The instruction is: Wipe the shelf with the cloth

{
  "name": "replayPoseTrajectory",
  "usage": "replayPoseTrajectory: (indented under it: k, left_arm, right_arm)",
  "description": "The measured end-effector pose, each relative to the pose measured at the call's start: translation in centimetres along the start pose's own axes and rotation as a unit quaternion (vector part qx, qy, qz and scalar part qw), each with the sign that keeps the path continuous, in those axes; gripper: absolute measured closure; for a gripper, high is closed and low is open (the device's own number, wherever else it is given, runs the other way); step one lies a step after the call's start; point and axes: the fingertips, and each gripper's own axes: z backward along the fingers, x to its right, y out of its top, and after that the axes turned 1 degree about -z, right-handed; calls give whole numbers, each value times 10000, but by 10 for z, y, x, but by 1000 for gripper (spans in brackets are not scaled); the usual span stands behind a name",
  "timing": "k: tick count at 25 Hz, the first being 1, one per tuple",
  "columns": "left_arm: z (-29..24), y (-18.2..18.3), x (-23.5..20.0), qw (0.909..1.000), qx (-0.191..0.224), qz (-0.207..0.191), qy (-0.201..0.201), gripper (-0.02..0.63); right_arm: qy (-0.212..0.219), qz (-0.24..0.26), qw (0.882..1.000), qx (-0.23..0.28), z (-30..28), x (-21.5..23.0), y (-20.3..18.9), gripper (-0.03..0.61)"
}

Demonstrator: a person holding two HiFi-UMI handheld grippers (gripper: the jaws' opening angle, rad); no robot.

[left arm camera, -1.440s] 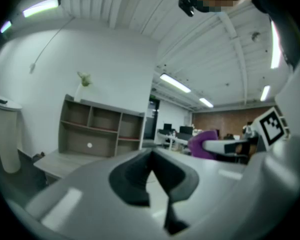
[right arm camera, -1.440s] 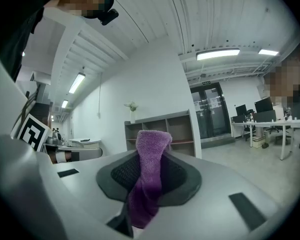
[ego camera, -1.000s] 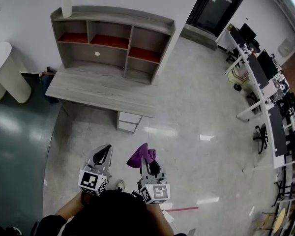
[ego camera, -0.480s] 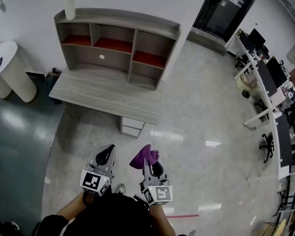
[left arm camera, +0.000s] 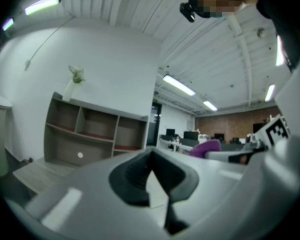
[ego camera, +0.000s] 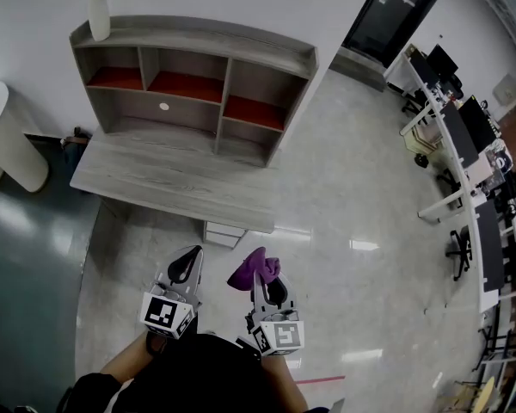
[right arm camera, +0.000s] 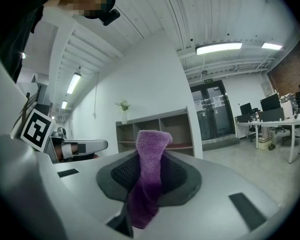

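Observation:
A grey wooden shelf unit (ego camera: 189,80) with red-floored compartments stands on a grey desk (ego camera: 168,179) against the white wall; it also shows far off as the shelf (left arm camera: 92,134) and the shelf (right arm camera: 157,131). My right gripper (ego camera: 262,274) is shut on a purple cloth (ego camera: 256,268), which sticks up between its jaws as the cloth (right arm camera: 149,174). My left gripper (ego camera: 187,263) is shut and holds nothing. Both grippers hover over the floor, well short of the desk's front edge.
A white vase with a plant (ego camera: 97,7) sits on the shelf's top left. A white round stand (ego camera: 4,144) is left of the desk. A small drawer unit (ego camera: 224,233) sits under the desk. Office desks with monitors and chairs (ego camera: 460,144) line the right side.
The view has shifted: the shelf and desk now sit further left and slightly nearer to me. Both grippers keep their pose, the cloth still clamped in the right one.

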Motion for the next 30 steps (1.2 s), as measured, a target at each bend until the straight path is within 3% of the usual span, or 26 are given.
replayPoseTrajectory:
  k: [15, 22, 30]
  left_arm:
    - [-119, 10, -123, 9989, -161, 121, -434, 611]
    - [-169, 18, -145, 9977, -108, 285, -610, 610]
    - [-234, 17, -148, 9990, -41, 178, -414, 611]
  right_arm:
    - [-511, 102, 9986, -101, -174, 20, 15, 497]
    - [-673, 139, 9975, -142, -219, 38, 24, 497]
    - [-393, 75, 9991, -123, -268, 88, 28, 497]
